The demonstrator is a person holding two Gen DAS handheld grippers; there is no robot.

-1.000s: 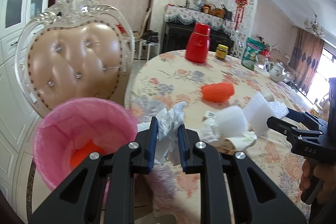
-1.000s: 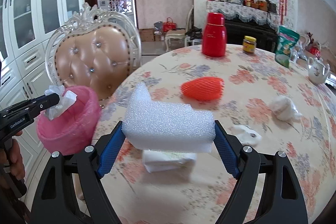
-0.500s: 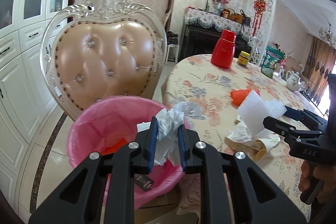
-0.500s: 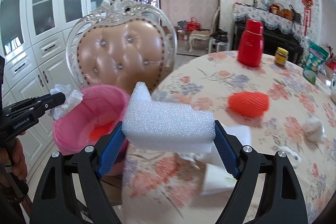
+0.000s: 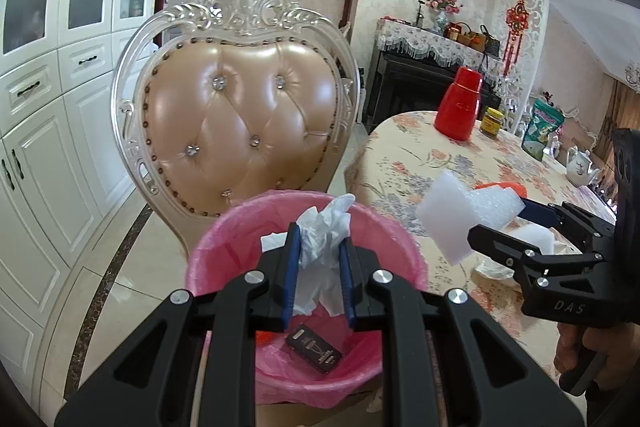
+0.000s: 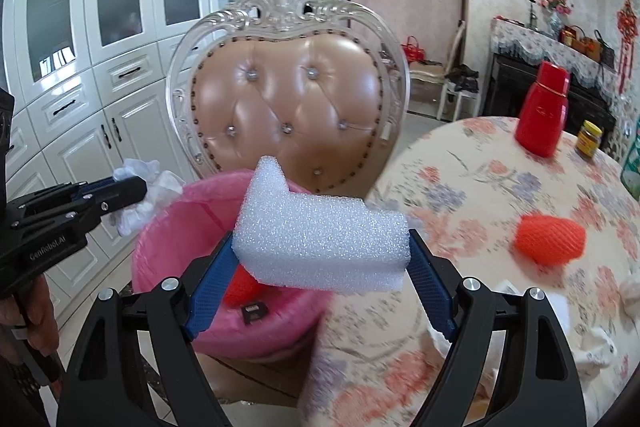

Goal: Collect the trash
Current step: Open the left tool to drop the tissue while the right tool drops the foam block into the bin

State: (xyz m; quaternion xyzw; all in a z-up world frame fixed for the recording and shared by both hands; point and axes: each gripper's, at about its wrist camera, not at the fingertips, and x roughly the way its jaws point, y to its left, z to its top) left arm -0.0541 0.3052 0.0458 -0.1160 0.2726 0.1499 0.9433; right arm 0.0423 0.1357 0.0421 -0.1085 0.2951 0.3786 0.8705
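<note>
My left gripper [image 5: 318,247] is shut on a crumpled white tissue [image 5: 322,243] and holds it over the open pink-lined bin [image 5: 224,251]. The bin holds a dark wrapper [image 5: 314,349] and an orange net. My right gripper [image 6: 320,255] is shut on a white foam block [image 6: 320,247], held above the table edge beside the bin [image 6: 168,227]. It also shows in the left wrist view [image 5: 480,223] with the foam [image 5: 460,207]. The left gripper with the tissue [image 6: 140,187] shows at left in the right wrist view.
A tufted chair [image 5: 240,127] stands behind the bin. The round floral table [image 6: 500,187] carries an orange foam net [image 6: 548,239], white paper scraps [image 6: 560,307], a red flask [image 6: 544,111], a jar [image 6: 590,139] and a teapot [image 5: 580,167]. White cabinets [image 5: 60,107] stand at left.
Both grippers have swung left from the table toward the bin. The tissue now hangs over the bin opening, and the foam block has come to the table edge beside it.
</note>
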